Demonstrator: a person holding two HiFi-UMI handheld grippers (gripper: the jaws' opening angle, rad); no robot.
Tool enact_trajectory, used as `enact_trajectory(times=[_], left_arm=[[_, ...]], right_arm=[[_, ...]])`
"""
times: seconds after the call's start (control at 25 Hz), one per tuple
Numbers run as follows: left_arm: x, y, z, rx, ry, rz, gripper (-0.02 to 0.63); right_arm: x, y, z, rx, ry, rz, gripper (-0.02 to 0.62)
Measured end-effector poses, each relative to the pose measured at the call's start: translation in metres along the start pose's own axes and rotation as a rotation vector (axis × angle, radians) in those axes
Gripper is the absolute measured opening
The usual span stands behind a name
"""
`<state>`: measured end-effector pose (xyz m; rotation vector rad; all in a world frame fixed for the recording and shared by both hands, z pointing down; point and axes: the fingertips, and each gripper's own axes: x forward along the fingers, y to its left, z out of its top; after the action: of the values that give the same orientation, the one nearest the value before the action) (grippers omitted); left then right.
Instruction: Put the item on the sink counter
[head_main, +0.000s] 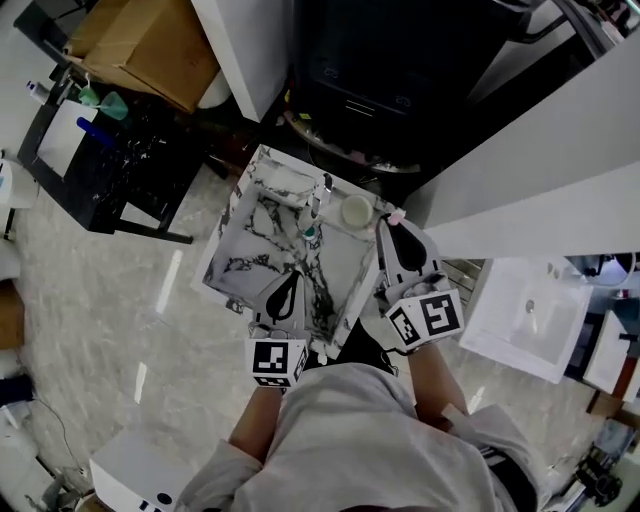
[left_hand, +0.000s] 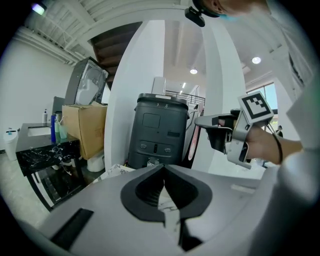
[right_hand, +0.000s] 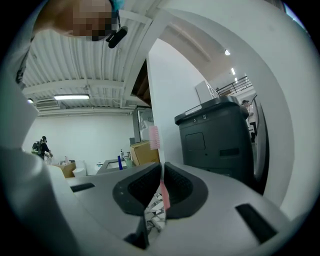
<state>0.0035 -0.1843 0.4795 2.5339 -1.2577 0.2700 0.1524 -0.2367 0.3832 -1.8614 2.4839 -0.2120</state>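
- Toothbrush (right_hand: 154, 136): clamped in the right gripper (right_hand: 161, 172). Its long axis runs out along the jaws, with the pink bristle head clear of the tips. In the right gripper view it stands upright, head uppermost and bristles to the left.
- Toothbrush, hidden parts: the lower handle is sunk between the pads and its end is cut off from sight. The head view shows only a pink speck at the gripper's tip.
- Toothbrush, location: at the far right corner of the marble worktop (head_main: 255, 225), just beside the cup (head_main: 355, 210). No view shows whether it touches the worktop.
- Right gripper, jaws: drawn nearly together, pressing on the thin handle from both sides.
- Left gripper (left_hand: 164, 167): jaws closed tip to tip with nothing between them. A sliver of marble shows through the slot below the pads. It is held over the worktop's near edge.
- Slim item (head_main: 320, 192): lies on the worktop to the left of the cup, possibly a second brush, too small to identify.
- Dark cabinet (left_hand: 159, 127): beyond the worktop, its base hidden behind the jaws.
- Cardboard box (head_main: 140, 45): far left, partly cut by the frame.
- White basin (head_main: 525, 315): well apart to the right.
- Black stand (head_main: 90, 150): at left, carrying small bottles that cannot be made out clearly.
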Motion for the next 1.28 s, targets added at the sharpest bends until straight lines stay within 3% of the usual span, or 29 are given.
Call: enact_trajectory(times=[0.56,1.28], left_arm=[[0.017,-0.005,-0.03,-0.021,0.084,0.076,0.009],[0.053,-0.009,-0.088,-0.071,0.19,0.126,0.009]], right_arm=[[0.033,-0.042,-0.071,0.123,0.113,0.038,0.021],[0.06,-0.053,-0.146,0.14,0.25,0.131,0.021]])
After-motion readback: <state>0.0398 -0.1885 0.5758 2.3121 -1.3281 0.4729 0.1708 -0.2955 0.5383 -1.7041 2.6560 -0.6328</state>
